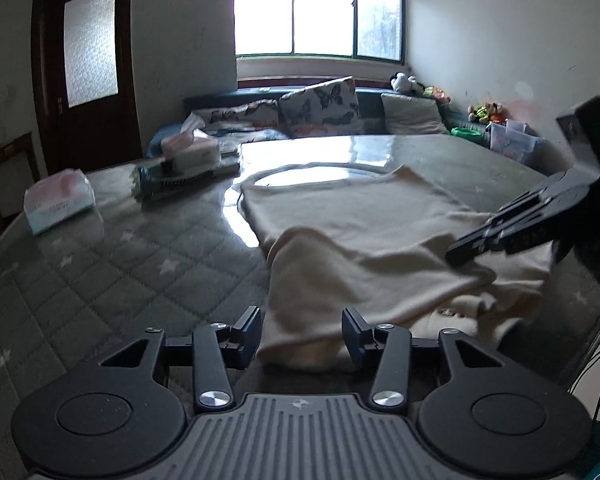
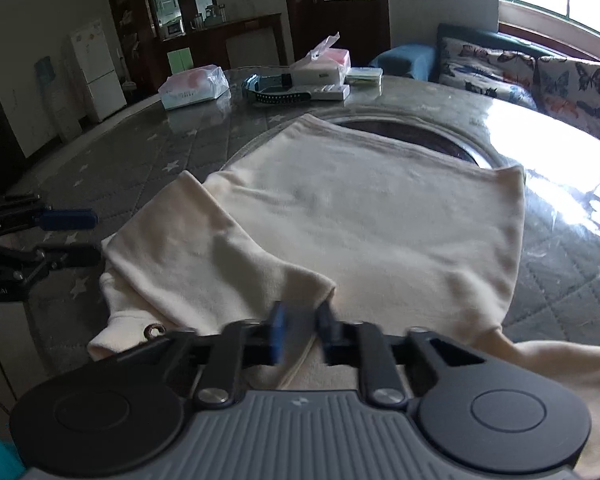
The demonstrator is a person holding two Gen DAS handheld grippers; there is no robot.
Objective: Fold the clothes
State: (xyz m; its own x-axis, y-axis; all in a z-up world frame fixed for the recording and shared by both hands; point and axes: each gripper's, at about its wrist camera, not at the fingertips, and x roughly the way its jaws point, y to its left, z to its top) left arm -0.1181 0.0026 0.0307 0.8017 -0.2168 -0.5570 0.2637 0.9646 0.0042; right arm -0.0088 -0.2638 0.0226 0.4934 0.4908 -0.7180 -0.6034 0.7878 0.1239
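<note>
1. Tabletop (image 1: 140, 256): glossy, over grey quilted star-pattern cover.
2. Cream garment (image 1: 364, 232) lies directly ahead of the left hand-held gripper (image 1: 302, 332).
3. Tissue pack (image 1: 58, 202) far left; boxes (image 1: 192, 152) beyond it.

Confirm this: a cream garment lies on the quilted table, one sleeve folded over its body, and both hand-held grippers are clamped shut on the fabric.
Wrong on the grippers. The left wrist view shows the left hand-held gripper open, jaws wide apart. The right hand-held gripper also has a gap between its jaws. The cream garment does lie on the quilted table, sleeve folded over.
</note>
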